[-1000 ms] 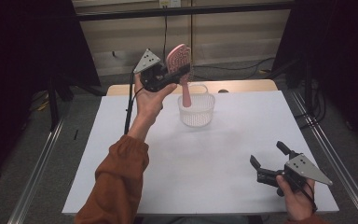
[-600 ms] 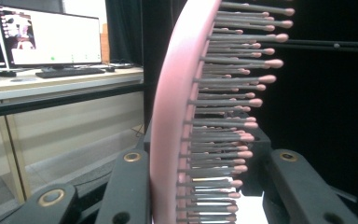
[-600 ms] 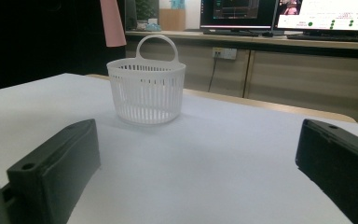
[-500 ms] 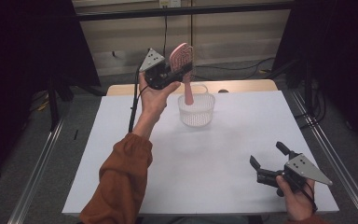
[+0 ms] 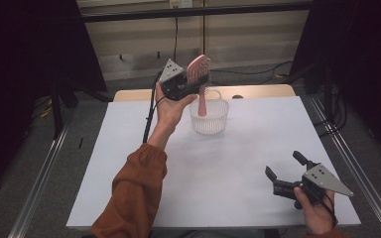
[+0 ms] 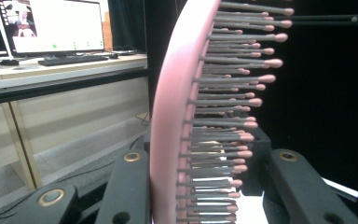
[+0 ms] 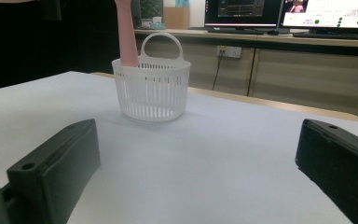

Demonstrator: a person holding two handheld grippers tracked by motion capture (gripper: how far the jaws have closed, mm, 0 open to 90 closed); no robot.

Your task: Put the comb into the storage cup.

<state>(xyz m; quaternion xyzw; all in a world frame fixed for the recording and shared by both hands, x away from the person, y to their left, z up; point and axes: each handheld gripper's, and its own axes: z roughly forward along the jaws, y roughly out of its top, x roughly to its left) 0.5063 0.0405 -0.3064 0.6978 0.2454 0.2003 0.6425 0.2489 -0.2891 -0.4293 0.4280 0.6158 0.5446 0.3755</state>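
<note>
The left hand-held gripper (image 5: 191,85) is clamped on the head of the pink hairbrush (image 5: 199,74), its jaws pressing the brush back on one side and the bristle face on the other, as the left gripper view confirms. The brush hangs handle-down. Compared with a second ago, the left hand has carried the brush rightward and lower: the handle, which then hung beside and above the white basket (image 5: 209,120), now stands inside the rim. The right gripper view shows the handle (image 7: 127,37) passing behind the front wall of the basket (image 7: 151,91), at its left side. Judged from this, the insertion step is under way. Release is not yet due, since the head remains well above the rim.

The basket stands upright on the white bench (image 5: 129,163), handle loop raised. Nothing other than the brush handle is visible through its slotted wall; whether the handle tip touches the floor of the basket cannot be determined.

The right hand-held gripper (image 5: 286,172) rests near the front right of the bench, jaws spread and empty, in the same place as before.
</note>
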